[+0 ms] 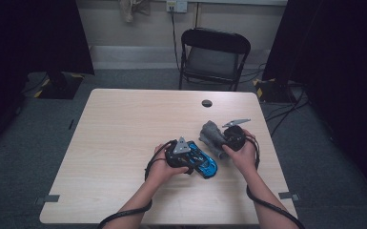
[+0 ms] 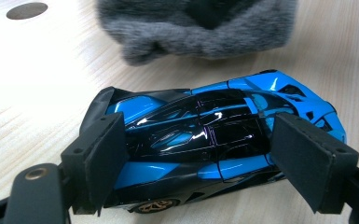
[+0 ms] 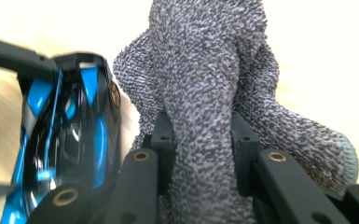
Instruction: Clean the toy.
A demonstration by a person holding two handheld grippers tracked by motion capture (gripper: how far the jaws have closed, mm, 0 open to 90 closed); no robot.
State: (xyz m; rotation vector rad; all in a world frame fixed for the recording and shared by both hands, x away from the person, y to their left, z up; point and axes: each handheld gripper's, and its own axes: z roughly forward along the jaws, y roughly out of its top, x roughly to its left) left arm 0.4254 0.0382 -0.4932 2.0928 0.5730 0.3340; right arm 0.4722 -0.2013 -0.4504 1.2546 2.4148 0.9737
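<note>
A glossy blue and black toy car (image 1: 205, 163) lies on the wooden table (image 1: 124, 129) near its front right. My left gripper (image 1: 194, 160) straddles the car, and in the left gripper view its two black pads (image 2: 101, 158) press on the car's (image 2: 200, 126) sides, so it is shut on the car. Just to the right, my right gripper (image 1: 221, 139) is shut on a fuzzy grey sock (image 1: 210, 131). In the right gripper view the sock (image 3: 205, 70) rises bunched between the jaws, with the car (image 3: 70, 135) close on its left. The sock (image 2: 191, 28) lies right behind the car.
A round cable hole (image 1: 207, 103) sits in the tabletop behind the sock. A black folding chair (image 1: 213, 55) stands beyond the far edge. Cables lie on the grey floor at the right. The table's left half is bare wood.
</note>
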